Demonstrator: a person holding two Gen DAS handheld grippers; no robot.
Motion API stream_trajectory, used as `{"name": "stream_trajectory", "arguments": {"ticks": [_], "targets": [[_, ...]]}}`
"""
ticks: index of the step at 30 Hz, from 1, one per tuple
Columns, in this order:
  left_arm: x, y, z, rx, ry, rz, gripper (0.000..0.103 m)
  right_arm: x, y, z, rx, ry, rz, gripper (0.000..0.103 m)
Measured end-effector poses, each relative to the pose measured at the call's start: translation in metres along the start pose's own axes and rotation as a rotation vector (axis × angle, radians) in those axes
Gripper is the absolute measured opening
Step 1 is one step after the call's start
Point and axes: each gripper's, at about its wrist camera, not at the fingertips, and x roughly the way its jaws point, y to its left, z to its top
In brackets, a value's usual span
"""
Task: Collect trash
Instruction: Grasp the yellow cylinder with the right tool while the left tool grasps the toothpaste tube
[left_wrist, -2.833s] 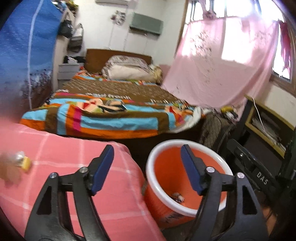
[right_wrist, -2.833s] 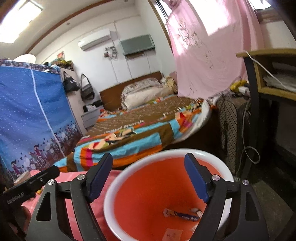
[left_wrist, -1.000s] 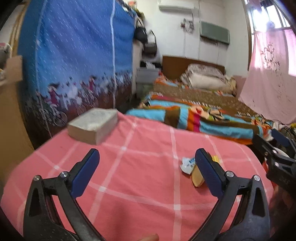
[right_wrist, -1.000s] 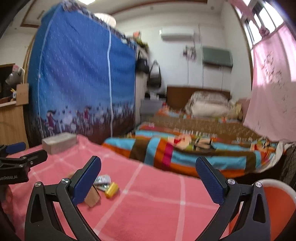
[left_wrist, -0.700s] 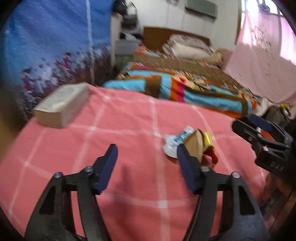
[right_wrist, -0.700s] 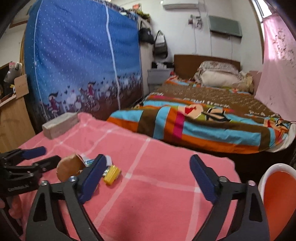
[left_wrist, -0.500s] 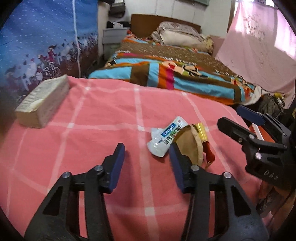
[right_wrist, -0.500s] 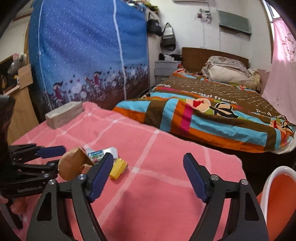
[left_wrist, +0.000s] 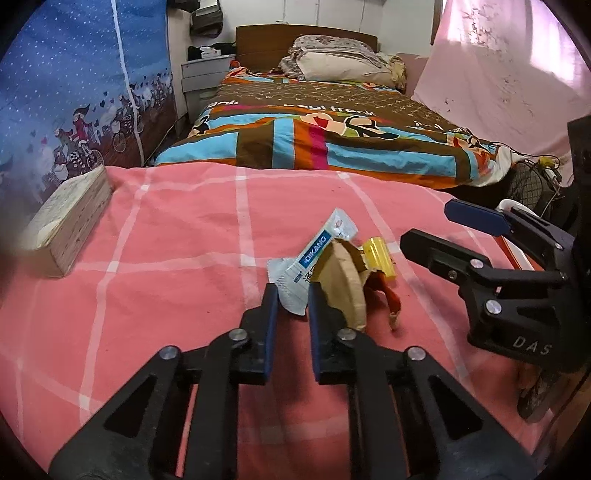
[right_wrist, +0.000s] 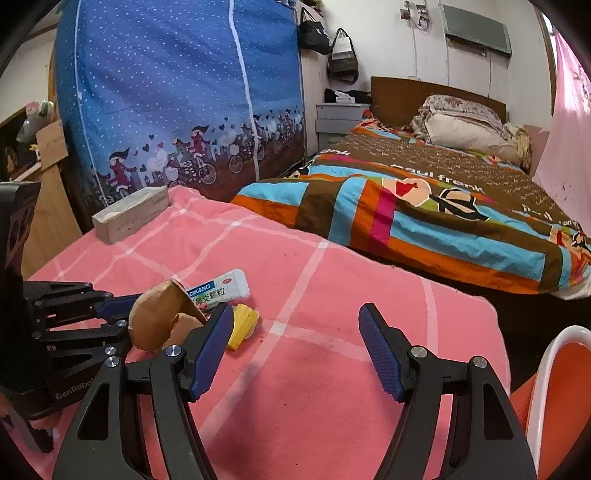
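Note:
A small pile of trash lies on the pink checked cloth (left_wrist: 177, 236): a white and blue sachet (left_wrist: 314, 258), a torn brown paper piece (left_wrist: 343, 284), a yellow wrapper (left_wrist: 376, 254) and a red scrap (left_wrist: 388, 299). My left gripper (left_wrist: 290, 301) has its jaws narrowed around the near end of the sachet, a small gap still showing. In the right wrist view the sachet (right_wrist: 218, 288), brown paper (right_wrist: 159, 317) and yellow wrapper (right_wrist: 242, 325) lie left of my right gripper (right_wrist: 295, 328), which is open and empty above the cloth.
A pale block (left_wrist: 66, 221) lies on the cloth's far left. An orange bin with a white rim (right_wrist: 550, 387) stands off the cloth's right edge. A bed with a striped quilt (left_wrist: 332, 144) is behind, a blue wardrobe cover (right_wrist: 177, 92) at left.
Both grippers swung from the orange bin to the trash on the cloth. My left gripper moved down to the sachet and its jaws narrowed around it. The right gripper stayed open.

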Motion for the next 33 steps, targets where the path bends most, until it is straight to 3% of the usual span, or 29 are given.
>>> {"name": "stream_trajectory", "arguments": {"ticks": [5,10,17,19,21,28,33], "targets": [[-0.001,-0.001,-0.001,0.010,-0.007,0.006,0.013,0.002,0.002,-0.001,-0.005,0.014,0.014,0.069],[-0.005,0.003,-0.007,-0.015,-0.009,0.014,0.005,0.006,0.012,-0.002,-0.048,0.040,0.057,0.043],[-0.004,0.001,-0.007,-0.018,-0.005,0.018,0.004,0.017,0.029,-0.005,-0.111,0.097,0.110,0.030],[-0.005,-0.002,-0.008,-0.006,-0.012,0.018,0.004,0.019,0.027,-0.005,-0.102,0.110,0.120,0.019],[-0.006,-0.004,-0.009,0.001,-0.019,0.019,0.003,0.022,0.026,-0.006,-0.092,0.124,0.125,0.013],[-0.014,-0.001,-0.012,-0.024,-0.045,0.022,0.003,0.015,0.033,-0.007,-0.123,0.092,0.119,0.013],[-0.026,0.003,-0.016,-0.068,-0.098,0.026,0.003,0.002,0.033,-0.006,-0.126,0.022,0.089,0.013]]}}
